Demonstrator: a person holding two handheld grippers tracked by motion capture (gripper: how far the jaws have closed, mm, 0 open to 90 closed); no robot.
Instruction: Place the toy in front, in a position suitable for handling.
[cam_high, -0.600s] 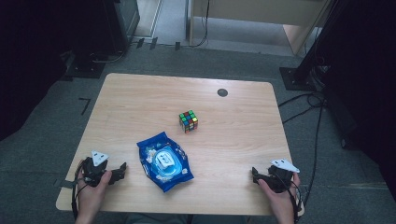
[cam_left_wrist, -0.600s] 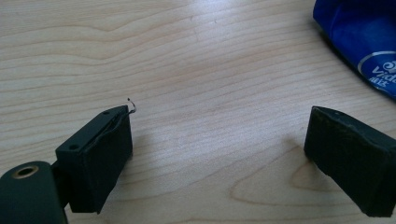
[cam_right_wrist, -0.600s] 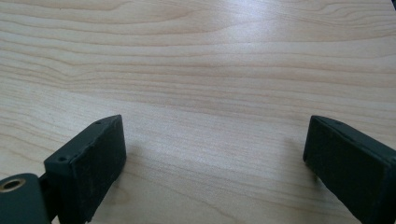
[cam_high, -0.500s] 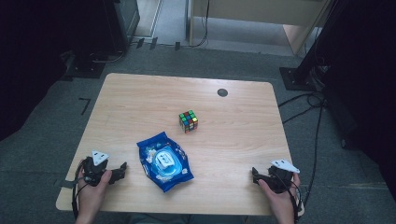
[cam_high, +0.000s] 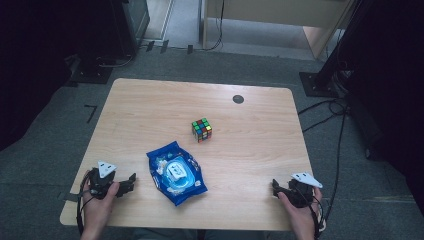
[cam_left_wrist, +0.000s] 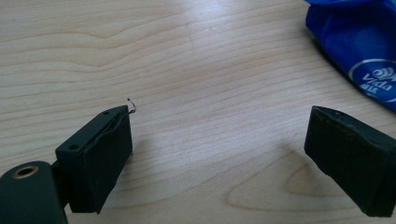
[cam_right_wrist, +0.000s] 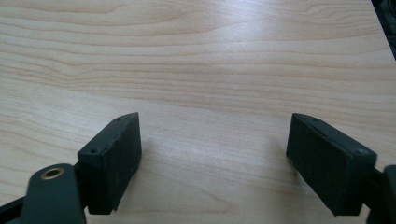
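While both grippers rest low on the table (cam_high: 150, 100), the left gripper (cam_high: 131, 179) at lower left and the right gripper (cam_high: 274, 187) at lower right have their jaws wide apart, holding nothing. Just right of the left gripper lies the blue wipes pack (cam_high: 176, 172), in the lower centre.

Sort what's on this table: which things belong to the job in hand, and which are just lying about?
In hand, judging by nearness:
- blue wipes pack, nearest the left claw
- left claw, open, nothing between its jaws
- right claw, open, nothing between its jaws

Lying about:
- puzzle cube, farther up the table
- dark round spot near the far edge
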